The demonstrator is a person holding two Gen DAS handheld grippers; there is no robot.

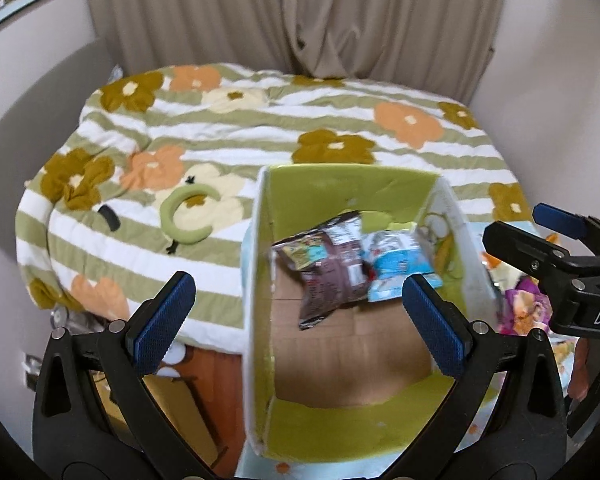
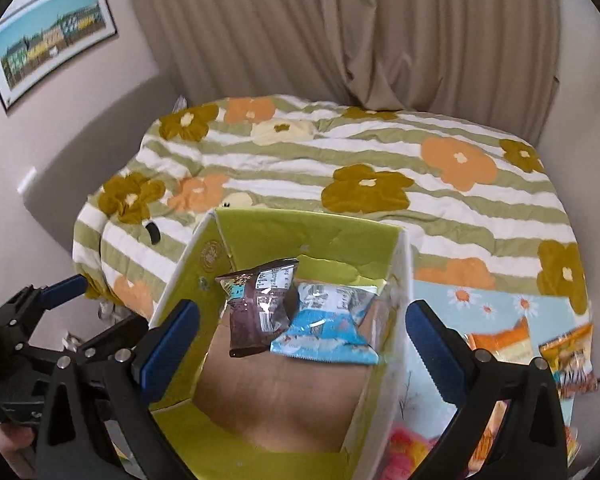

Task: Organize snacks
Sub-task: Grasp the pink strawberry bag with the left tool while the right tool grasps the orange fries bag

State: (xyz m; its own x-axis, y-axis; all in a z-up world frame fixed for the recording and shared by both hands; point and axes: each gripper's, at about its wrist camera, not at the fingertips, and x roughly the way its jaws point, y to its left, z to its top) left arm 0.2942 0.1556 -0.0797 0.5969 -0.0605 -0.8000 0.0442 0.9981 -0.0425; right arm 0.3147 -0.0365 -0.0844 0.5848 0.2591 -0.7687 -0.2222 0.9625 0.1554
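An open cardboard box (image 1: 255, 240) (image 2: 404, 280) with a green lining stands at the near edge of the bed. Two packets lie at its far end, a brown snack packet (image 1: 332, 276) (image 2: 260, 312) and, overlapping it on the right, a light-blue snack packet (image 1: 400, 268) (image 2: 324, 332). My left gripper (image 1: 298, 316) (image 2: 88, 308) hangs open over the box's left wall, holding nothing. My right gripper (image 2: 302, 320) (image 1: 540, 232) is open and empty too, above the box, with its right finger outside the right wall.
Orange snack packets (image 2: 500, 340) and a purple one (image 1: 524, 308) lie on a light-blue daisy mat (image 2: 440, 300) right of the box. A flowered striped quilt (image 1: 220, 128) covers the bed, with a curtain (image 1: 300, 12) behind. Wooden floor (image 1: 212, 380) shows below left.
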